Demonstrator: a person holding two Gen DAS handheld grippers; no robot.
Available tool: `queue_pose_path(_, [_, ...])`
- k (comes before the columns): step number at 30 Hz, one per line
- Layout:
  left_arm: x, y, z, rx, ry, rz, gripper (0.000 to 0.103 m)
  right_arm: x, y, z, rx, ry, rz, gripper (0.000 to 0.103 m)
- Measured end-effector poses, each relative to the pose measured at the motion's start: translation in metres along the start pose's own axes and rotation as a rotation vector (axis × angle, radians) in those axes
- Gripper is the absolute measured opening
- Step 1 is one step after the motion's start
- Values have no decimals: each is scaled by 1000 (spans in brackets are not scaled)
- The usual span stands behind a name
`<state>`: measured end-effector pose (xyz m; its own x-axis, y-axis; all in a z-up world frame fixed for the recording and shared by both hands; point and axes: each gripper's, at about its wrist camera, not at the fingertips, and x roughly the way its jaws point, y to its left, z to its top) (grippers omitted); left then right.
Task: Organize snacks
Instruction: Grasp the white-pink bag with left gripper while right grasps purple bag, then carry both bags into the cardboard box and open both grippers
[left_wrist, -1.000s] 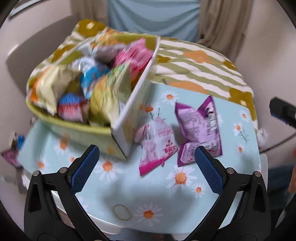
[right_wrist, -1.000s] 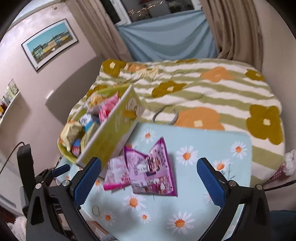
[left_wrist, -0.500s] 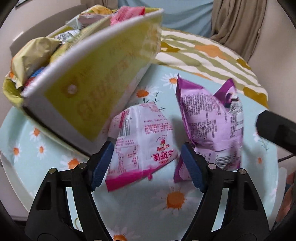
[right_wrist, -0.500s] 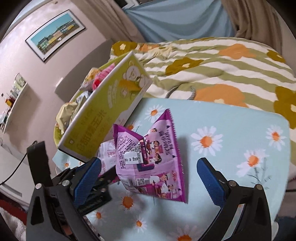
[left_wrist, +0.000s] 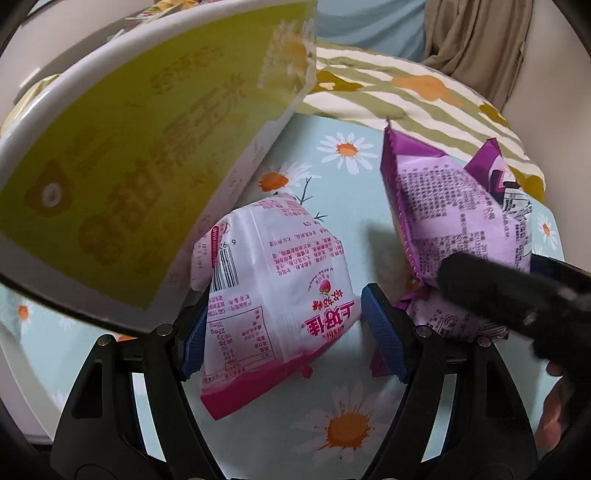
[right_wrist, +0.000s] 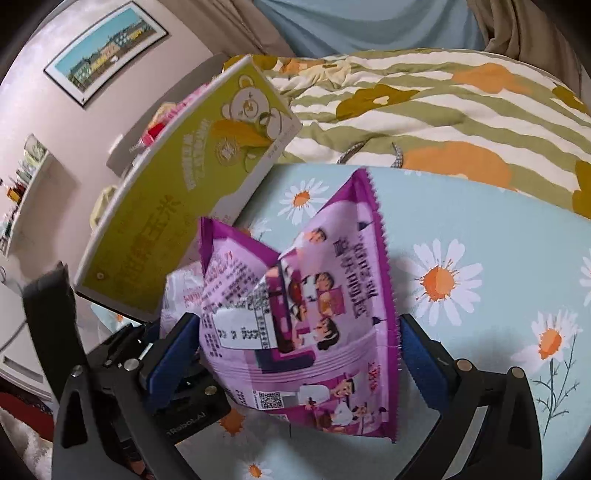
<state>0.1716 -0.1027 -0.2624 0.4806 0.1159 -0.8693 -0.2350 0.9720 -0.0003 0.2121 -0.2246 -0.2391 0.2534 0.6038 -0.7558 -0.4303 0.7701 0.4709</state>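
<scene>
A pink and white snack packet (left_wrist: 273, 280) lies on the daisy-print table (left_wrist: 343, 428) beside the yellow-green snack box (left_wrist: 129, 166). My left gripper (left_wrist: 284, 332) has its blue pads against both sides of this packet and is shut on it. To its right a purple snack packet (left_wrist: 454, 206) stands crumpled on the table. My right gripper (right_wrist: 295, 354) straddles the purple packet (right_wrist: 314, 317) with its jaws wide, the pads close beside it and not squeezing it. The box (right_wrist: 192, 192) leans just behind, with several snacks showing over its rim.
A striped, flowered blanket (right_wrist: 424, 110) lies on the bed behind the table. The black body of the left gripper (right_wrist: 110, 369) sits close to the right gripper's left finger. A framed picture (right_wrist: 107, 55) hangs on the pink wall.
Both grippers have come down onto the table. The left jaws narrowed around the pink packet and moved in closer. The right jaws kept their width and now flank the purple packet.
</scene>
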Motion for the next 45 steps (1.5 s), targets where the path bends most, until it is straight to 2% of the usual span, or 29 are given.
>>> queue_pose_path(3, [3,-2,6,-2,3,-1,76,3,0,-1,-14,-4,-12,102])
queue_pose_path(6, [7,-3,8,-7,12,-6,72,-1,-2,-2,-24,-10,-16,94])
queue_pose_path(8, [7,-4,9,7,10,3,65,-4,-5,-3,-22,-19,-11,90])
queue_pose_path(13, [8,-6,11,25,13,-19,56,-10,-7,-3,-36,-33,-20,81])
queue_pose_path(15, [8,-6,12,35,19,-37,53,-11,-8,-4,-29,-35,-16,78])
queue_pose_path(17, [7,-3,15,36,22,-84,45,-12,-7,-4,-26,-37,-18,76])
queue_pose_path(20, [5,-4,18,53,25,-112,43,-16,-6,-5,-24,-44,-28,72])
queue_pose_path(29, [-13,-11,12,107,-15,-145,41,-40,-8,-12,-14,-81,-54,69])
queue_pose_path(34, [-40,-13,18,113,-39,-162,41,-62,-3,-12,1,-112,-68,69])
queue_pose_path(39, [-87,-2,34,84,-80,-201,41,-93,11,-5,16,-143,-76,69])
queue_pose_path(45, [-157,32,61,74,-194,-230,41,-131,44,14,24,-213,-57,69])
